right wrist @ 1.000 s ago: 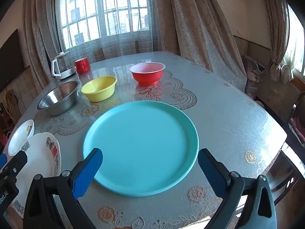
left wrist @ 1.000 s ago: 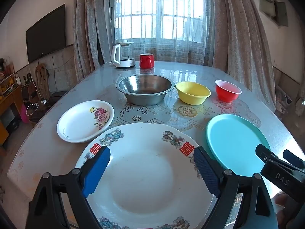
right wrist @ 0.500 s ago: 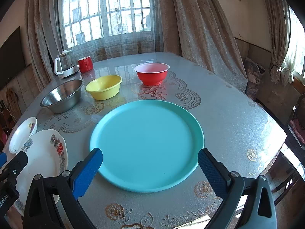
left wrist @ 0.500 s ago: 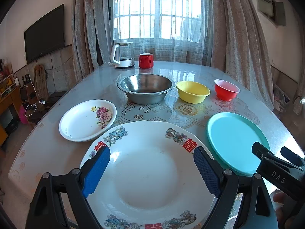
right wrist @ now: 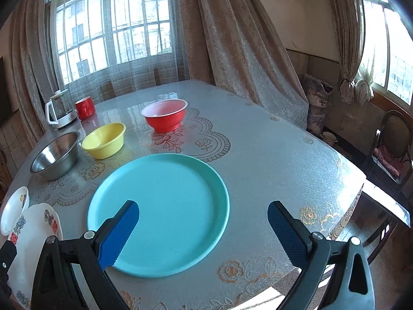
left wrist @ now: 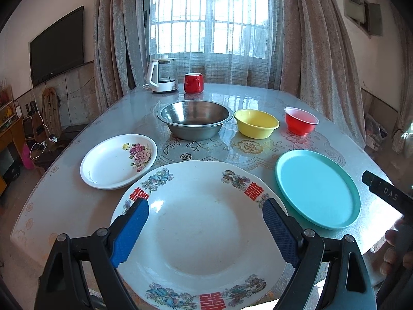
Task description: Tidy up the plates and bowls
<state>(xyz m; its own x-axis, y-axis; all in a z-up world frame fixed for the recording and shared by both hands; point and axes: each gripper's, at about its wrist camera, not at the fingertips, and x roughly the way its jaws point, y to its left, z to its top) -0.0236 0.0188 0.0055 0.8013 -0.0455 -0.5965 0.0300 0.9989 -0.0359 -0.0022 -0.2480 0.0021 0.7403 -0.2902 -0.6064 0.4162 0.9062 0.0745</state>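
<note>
Left wrist view: my left gripper [left wrist: 205, 226] hovers over the large patterned plate [left wrist: 201, 235], fingers [left wrist: 130, 231] spread wide and holding nothing. The flowered plate [left wrist: 117, 161] sits at 10 o'clock, just beside it. The steel bowl [left wrist: 193, 118] is at 12, the yellow bowl [left wrist: 255, 123] and red bowl [left wrist: 300, 121] toward 1, and the teal plate [left wrist: 316, 188] at 3 on the worktop [left wrist: 64, 201].

Right wrist view: my right gripper [right wrist: 203, 228] is also wide open and empty, its left finger [right wrist: 118, 233] over the teal plate's [right wrist: 160, 211] near edge. The red bowl [right wrist: 164, 115] lies at 12, the yellow bowl [right wrist: 104, 139] at 11, the steel bowl [right wrist: 55, 155] at 10, and both white plates at 9.
</note>
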